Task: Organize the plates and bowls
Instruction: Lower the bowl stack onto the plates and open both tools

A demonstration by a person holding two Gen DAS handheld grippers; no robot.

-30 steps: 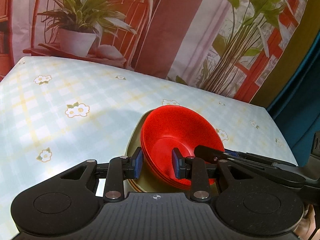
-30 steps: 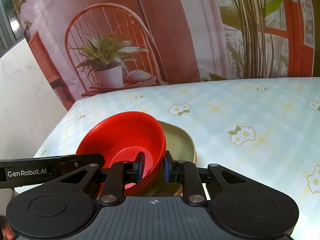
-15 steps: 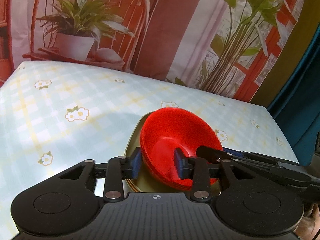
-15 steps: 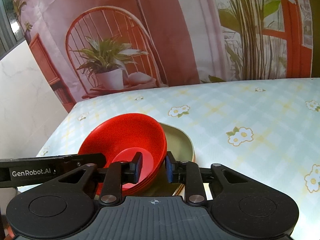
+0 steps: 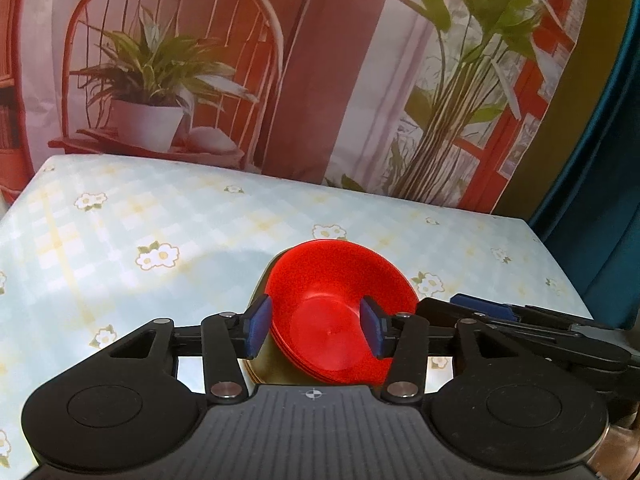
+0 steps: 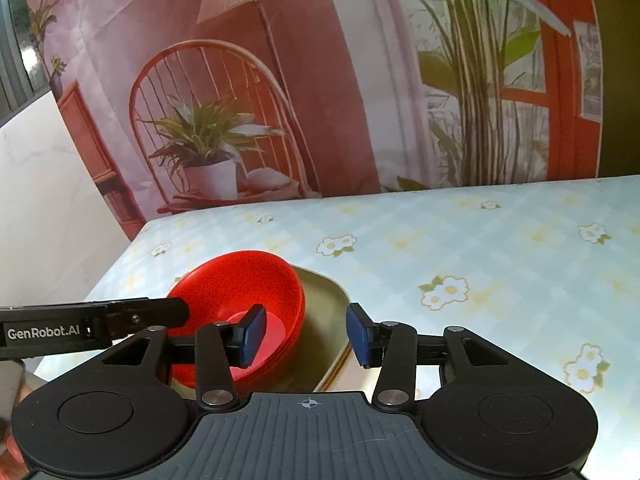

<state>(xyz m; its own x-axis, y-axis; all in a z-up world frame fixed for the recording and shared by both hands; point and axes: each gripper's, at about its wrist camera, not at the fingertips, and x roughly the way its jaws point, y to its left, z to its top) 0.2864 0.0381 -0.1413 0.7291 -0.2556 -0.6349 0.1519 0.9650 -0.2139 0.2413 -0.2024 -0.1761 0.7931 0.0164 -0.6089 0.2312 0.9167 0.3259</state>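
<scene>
Opening jaws — red bowls (image 5: 340, 312) released

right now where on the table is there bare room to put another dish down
Most of the flowered tablecloth is bare: the stretch between the backdrop and the red bowls, and the cloth beside the olive plate. It is crowded only at the near edge, where the left gripper and right gripper flank the stack.

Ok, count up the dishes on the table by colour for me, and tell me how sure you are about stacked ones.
Red bowls: at least 3 nested, judging by the layered rims; the exact count is hard to tell.
Olive-green plates: at least 1; stacked edges hint at more beneath.
Total: at least 4 dishes, all in one pile on the table.
</scene>
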